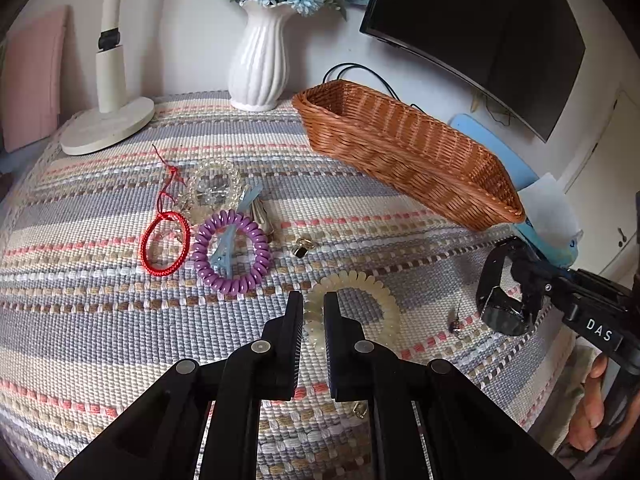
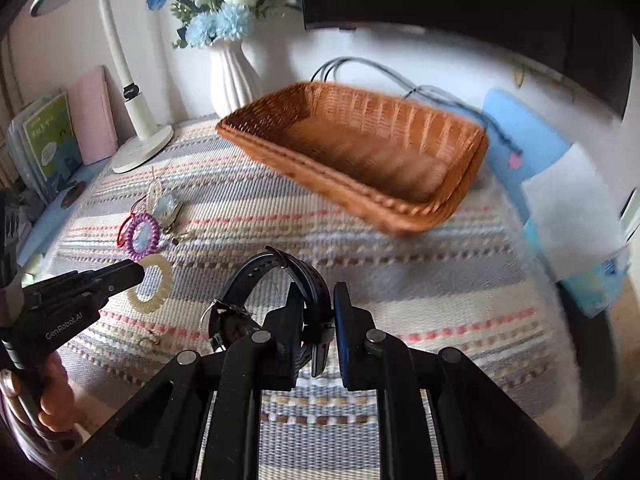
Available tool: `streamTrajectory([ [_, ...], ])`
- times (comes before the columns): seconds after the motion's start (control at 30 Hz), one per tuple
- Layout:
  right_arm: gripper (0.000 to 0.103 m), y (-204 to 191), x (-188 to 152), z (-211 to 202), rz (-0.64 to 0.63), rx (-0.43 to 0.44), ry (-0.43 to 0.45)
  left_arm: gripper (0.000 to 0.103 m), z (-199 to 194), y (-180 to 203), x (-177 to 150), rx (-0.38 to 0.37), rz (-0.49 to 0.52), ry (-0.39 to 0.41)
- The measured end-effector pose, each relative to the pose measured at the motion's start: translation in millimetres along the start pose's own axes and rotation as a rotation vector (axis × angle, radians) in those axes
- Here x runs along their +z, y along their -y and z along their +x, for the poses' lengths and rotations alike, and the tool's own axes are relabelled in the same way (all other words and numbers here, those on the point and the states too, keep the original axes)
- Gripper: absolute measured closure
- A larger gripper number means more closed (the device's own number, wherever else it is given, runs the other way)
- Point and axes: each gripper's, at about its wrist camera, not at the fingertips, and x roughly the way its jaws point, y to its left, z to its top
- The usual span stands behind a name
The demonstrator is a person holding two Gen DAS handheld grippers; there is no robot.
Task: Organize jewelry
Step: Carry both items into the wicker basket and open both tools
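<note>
Right now my left gripper is pinching the cream coil hair tie near the bottom centre of its view, fingers nearly together on its near edge. My right gripper is clamped on the strap of a black watch, low in the middle of its blurred view. The wicker basket sits in the upper middle of the frame. A purple hair tie and red cord bracelet lie on the striped cloth at left.

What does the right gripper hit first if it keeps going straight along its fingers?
Probably the striped tablecloth, short of the wicker basket. The right gripper, shut on the black watch, points steeply down; depth is unclear.
</note>
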Motion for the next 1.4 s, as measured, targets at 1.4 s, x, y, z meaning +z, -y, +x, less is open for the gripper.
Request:
streamTrajectory([
  [1.4,0.087,109,103,92,0.336,-0.033,0.038,0.093,97,88,164,-0.048,0.219,0.098],
])
